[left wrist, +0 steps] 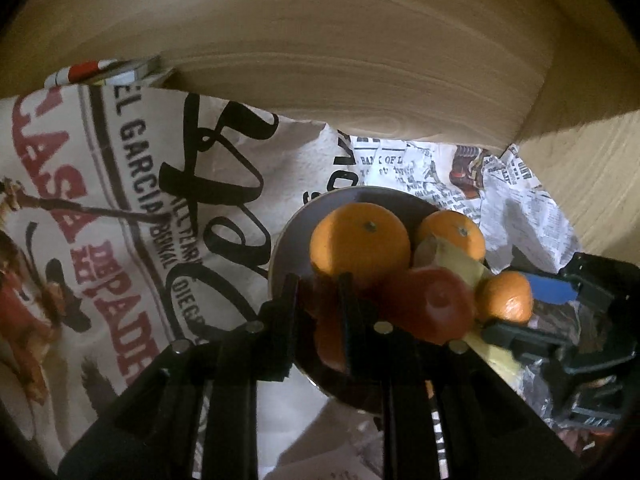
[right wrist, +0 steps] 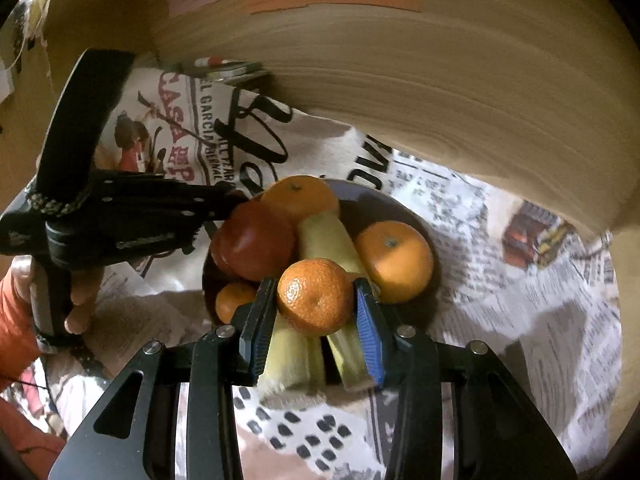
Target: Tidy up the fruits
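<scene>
A dark bowl point(right wrist: 384, 204) on printed paper holds two oranges point(right wrist: 394, 260) point(right wrist: 300, 196), a red apple point(right wrist: 256, 240), a small mandarin point(right wrist: 234, 300) and pale yellow banana pieces point(right wrist: 324, 236). My right gripper point(right wrist: 316, 316) is shut on another mandarin point(right wrist: 314, 296) above the bowl's near side. In the left wrist view the bowl point(left wrist: 288, 236) holds the oranges point(left wrist: 360, 240), the apple point(left wrist: 432, 304) and the held mandarin point(left wrist: 506, 296). My left gripper point(left wrist: 320, 300) sits at the bowl's rim beside the apple, its fingers close together with part of a fruit between them; grip unclear.
Printed posters and newspaper point(right wrist: 520, 300) cover the surface. A wooden wall point(right wrist: 400, 92) curves close behind the bowl. A few flat boxes point(left wrist: 120, 72) lie at the back left. The person's hand point(right wrist: 76, 304) holds the left gripper.
</scene>
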A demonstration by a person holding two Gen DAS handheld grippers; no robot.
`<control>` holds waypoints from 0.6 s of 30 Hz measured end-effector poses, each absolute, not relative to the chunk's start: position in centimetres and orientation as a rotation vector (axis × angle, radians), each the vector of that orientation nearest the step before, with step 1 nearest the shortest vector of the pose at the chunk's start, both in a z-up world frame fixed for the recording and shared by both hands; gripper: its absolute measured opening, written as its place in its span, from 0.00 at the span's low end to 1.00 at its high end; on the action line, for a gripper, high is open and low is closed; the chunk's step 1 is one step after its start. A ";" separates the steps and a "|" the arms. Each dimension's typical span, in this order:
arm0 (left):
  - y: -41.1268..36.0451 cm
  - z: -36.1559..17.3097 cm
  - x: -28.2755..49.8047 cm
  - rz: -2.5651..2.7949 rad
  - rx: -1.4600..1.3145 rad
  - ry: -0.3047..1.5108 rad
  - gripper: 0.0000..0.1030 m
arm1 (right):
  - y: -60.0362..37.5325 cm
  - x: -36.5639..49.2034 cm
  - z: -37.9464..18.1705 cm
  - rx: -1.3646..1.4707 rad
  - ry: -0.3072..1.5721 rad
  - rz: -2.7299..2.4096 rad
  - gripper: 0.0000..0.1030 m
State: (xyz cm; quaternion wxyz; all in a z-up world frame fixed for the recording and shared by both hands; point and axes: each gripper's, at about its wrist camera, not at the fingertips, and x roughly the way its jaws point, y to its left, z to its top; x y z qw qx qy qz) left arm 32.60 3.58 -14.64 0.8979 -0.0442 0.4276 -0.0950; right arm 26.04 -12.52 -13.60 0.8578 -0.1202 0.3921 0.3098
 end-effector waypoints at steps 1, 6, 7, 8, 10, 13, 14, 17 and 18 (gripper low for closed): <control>3.7 -14.7 32.7 -0.201 -0.102 0.888 0.25 | -12.2 26.1 -13.7 -0.263 0.821 0.655 0.35; 4.0 -14.6 32.5 -0.200 -0.107 0.884 0.35 | -11.3 26.1 -13.9 -0.287 0.799 0.658 0.35; 4.1 -14.5 32.4 -0.199 -0.109 0.881 0.39 | -11.3 26.0 -13.9 -0.285 0.797 0.660 0.35; 4.2 -14.3 32.3 -0.197 -0.111 0.875 0.44 | -11.4 26.0 -13.9 -0.282 0.796 0.660 0.35; 4.5 -13.9 31.8 -0.195 -0.118 0.858 0.49 | -11.5 26.2 -13.8 -0.277 0.800 0.658 0.36; 4.7 -12.9 30.7 -0.203 -0.125 0.831 0.49 | -11.4 26.2 -13.6 -0.274 0.805 0.650 0.38; 4.7 -12.5 30.3 -0.202 -0.122 0.819 0.49 | -11.5 26.3 -13.5 -0.270 0.806 0.650 0.38; 4.5 -11.6 28.6 -0.192 -0.094 0.786 0.52 | -11.8 26.3 -13.2 -0.263 0.808 0.642 0.38; 4.4 -11.4 27.9 -0.191 -0.082 0.777 0.52 | -11.9 26.3 -13.1 -0.260 0.809 0.642 0.40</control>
